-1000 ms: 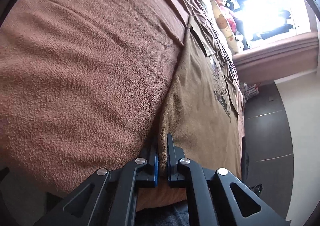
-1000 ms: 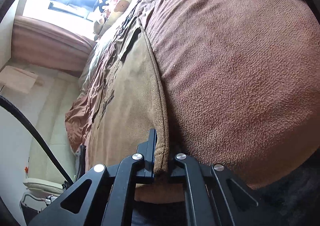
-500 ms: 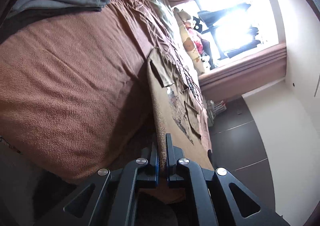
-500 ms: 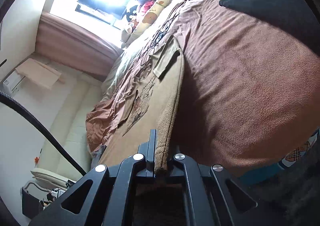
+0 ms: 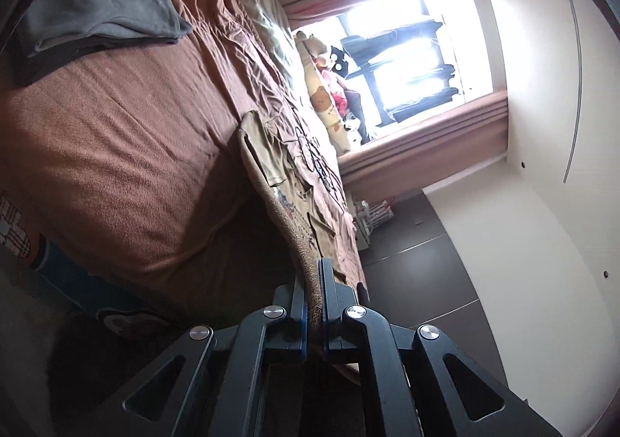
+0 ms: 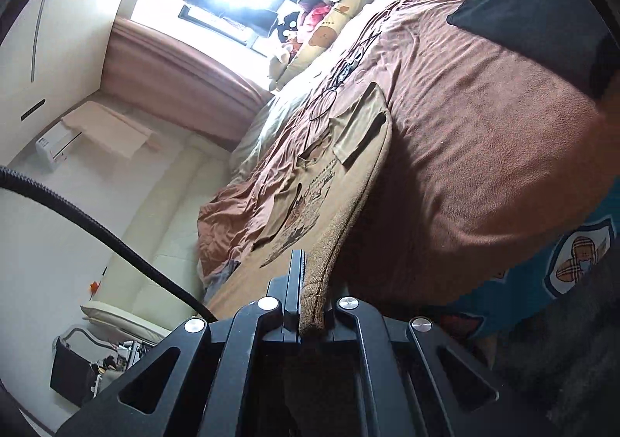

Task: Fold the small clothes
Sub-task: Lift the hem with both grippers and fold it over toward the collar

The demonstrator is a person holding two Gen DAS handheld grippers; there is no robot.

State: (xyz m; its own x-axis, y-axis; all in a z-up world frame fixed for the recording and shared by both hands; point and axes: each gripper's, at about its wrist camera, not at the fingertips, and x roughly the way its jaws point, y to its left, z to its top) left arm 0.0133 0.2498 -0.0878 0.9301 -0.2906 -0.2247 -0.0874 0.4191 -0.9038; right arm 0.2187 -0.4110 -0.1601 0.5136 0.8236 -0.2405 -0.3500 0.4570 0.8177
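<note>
You've raised both grippers since a second ago, lifting one tan shirt's [image 5: 294, 212] hem off the bed [image 5: 128, 150]. Your left gripper [image 5: 313, 305] and right gripper [image 6: 310, 301] each pinch that hem between their fingers. Farther off lie one grey folded garment [image 5: 100, 7] and one dark garment [image 6: 534, 11].

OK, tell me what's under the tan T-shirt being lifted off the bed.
Under the raised hem of the tan T-shirt lies the brown blanket, in shadow. The shirt's far half rests on the blanket and hides whatever is beneath it. Both hand-held grippers, left and right, clamp the hem.
</note>
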